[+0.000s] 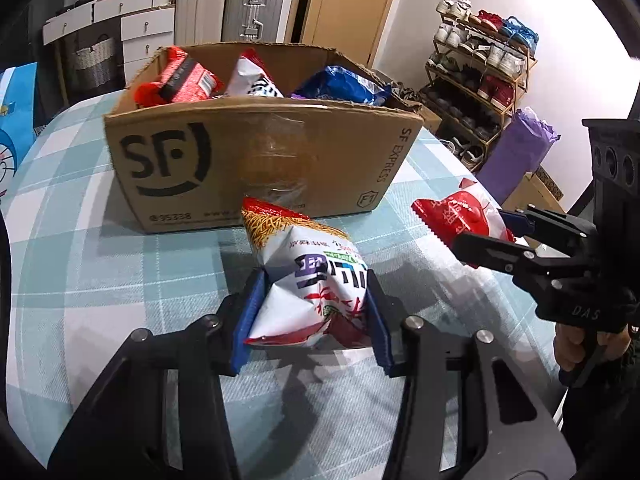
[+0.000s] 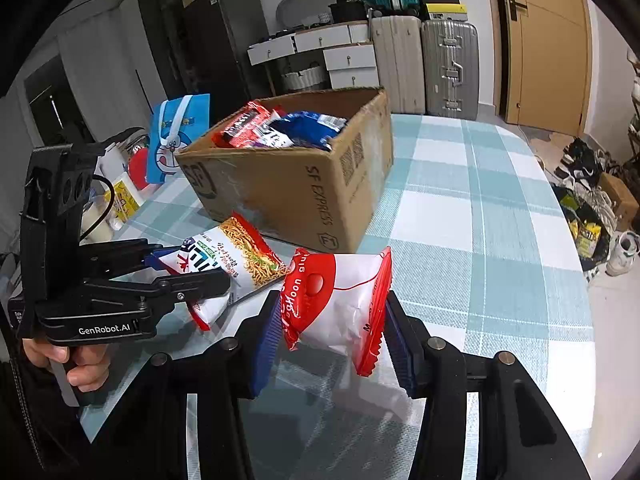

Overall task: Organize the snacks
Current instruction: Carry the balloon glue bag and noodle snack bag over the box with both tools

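My left gripper [image 1: 312, 320] is shut on a white noodle snack bag [image 1: 308, 276] and holds it above the table, in front of the open SF cardboard box [image 1: 256, 160]. My right gripper [image 2: 332, 332] is shut on a red and white snack bag [image 2: 340, 304], also off the table, to the right of the left one. The box holds a red packet [image 1: 180, 80], a white packet [image 1: 254, 78] and a blue packet [image 1: 344, 86]. In the right wrist view the left gripper [image 2: 188, 276] and its noodle bag [image 2: 228, 264] show at the left, near the box [image 2: 304, 184].
The table has a blue and white checked cloth [image 2: 480, 216]. A blue cartoon bag [image 2: 176, 140] and small items stand at its left end. Suitcases [image 2: 448, 68] and drawers stand behind. A shoe rack [image 1: 476, 76] and a purple bag [image 1: 516, 152] stand at the right.
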`<state>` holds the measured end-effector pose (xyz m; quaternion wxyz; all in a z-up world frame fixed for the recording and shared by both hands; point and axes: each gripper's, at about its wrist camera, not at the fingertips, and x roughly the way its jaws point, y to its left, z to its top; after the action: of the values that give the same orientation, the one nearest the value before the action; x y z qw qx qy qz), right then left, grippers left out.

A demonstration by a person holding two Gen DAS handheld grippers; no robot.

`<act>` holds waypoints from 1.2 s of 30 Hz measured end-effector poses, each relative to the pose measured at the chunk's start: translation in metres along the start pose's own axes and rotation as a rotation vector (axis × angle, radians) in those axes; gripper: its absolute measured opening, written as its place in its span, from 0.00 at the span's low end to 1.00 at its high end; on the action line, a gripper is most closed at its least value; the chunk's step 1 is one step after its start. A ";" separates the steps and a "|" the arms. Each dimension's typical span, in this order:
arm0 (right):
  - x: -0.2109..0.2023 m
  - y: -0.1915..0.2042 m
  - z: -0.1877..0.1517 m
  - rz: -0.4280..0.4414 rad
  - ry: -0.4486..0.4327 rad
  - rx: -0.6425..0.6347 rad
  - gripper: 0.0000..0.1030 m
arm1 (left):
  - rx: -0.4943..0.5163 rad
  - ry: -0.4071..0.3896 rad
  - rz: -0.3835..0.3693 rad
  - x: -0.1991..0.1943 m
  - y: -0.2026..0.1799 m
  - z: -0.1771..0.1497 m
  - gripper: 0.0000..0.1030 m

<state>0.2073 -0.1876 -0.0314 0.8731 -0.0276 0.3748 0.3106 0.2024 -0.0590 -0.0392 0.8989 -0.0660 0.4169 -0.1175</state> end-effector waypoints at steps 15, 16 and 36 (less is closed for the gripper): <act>-0.016 0.019 0.011 0.029 -0.074 -0.023 0.48 | -0.012 -0.125 -0.001 -0.073 0.017 -0.002 0.42; -0.018 0.020 0.013 0.032 -0.087 -0.017 0.48 | -0.013 -0.132 -0.001 -0.079 0.017 -0.001 0.42; -0.026 0.029 0.070 0.026 -0.170 0.035 0.48 | -0.045 -0.257 0.037 -0.155 0.045 0.042 0.42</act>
<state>0.2223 -0.1583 0.0412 0.8981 0.0191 0.3049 0.3163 0.1450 0.0261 0.0917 0.9452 -0.0928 0.3020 -0.0820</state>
